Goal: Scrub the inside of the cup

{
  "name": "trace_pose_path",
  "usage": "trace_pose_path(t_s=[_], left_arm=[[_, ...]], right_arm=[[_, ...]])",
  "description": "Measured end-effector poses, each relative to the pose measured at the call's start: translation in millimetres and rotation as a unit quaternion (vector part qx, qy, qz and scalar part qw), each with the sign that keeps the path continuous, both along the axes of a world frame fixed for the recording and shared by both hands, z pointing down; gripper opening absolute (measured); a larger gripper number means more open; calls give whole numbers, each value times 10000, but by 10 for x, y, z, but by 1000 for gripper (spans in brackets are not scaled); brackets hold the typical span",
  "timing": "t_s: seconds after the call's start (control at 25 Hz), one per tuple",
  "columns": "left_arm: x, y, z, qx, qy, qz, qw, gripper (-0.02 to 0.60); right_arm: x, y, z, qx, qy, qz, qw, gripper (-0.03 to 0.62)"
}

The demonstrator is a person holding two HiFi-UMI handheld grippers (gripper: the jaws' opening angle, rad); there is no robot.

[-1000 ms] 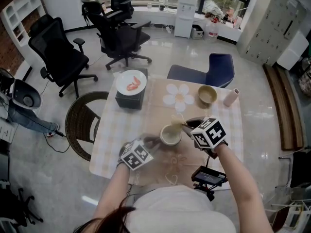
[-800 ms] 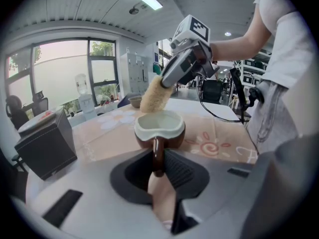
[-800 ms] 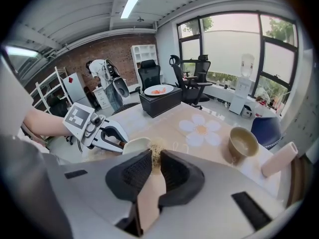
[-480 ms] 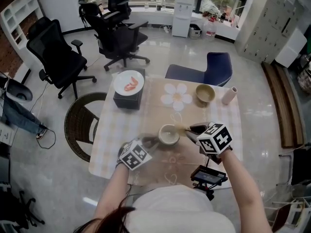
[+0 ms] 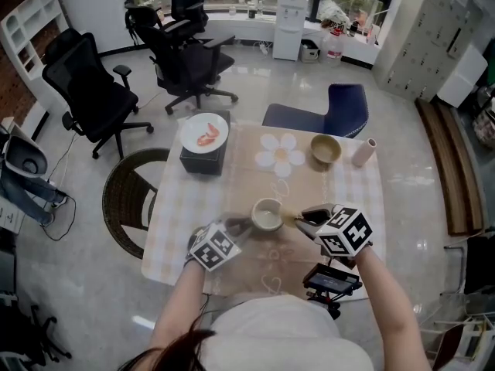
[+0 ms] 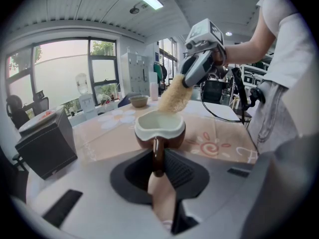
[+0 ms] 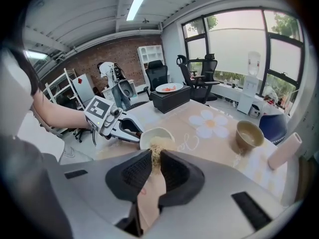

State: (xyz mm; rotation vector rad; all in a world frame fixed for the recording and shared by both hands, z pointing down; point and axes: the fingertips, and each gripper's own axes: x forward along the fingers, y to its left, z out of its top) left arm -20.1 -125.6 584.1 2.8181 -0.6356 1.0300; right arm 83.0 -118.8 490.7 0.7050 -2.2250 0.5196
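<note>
Glossy brown cup, cream inside, centre frame on the checked tabletop — the left claw pinches its slim handle; the right claw clamps a coarse, straw-coloured scrubber at the rim.

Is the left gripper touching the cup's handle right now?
Touching. In the left gripper view, the left gripper has its jaws clamped on the cup's brown handle.
</note>
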Motion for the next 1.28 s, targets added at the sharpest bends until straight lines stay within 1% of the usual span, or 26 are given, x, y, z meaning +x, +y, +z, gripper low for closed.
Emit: trace_pose_path(t_s=[0.32, 0.68, 0.8, 0.96, 1.28], left_arm=[[9, 6, -4, -1, 0, -6, 10000, 61], [6, -6, 15, 4, -3, -4, 10000, 61], [7, -11, 20, 14, 3, -3, 10000, 61], [7, -16, 16, 10, 16, 7, 10000, 61], [-1, -12, 34, -10, 25, 21, 10000, 61]], right_arm=[[-35, 203, -25, 75, 23, -475, 9988, 58], [-133, 375, -51, 252, -13, -1023, 9944, 58], [-185, 384, -57, 500, 114, -1211, 9913, 58], [-266, 392, -80, 925, 298, -1513, 9837, 58], [-430, 348, -69, 724, 280, -1644, 9833, 58]])
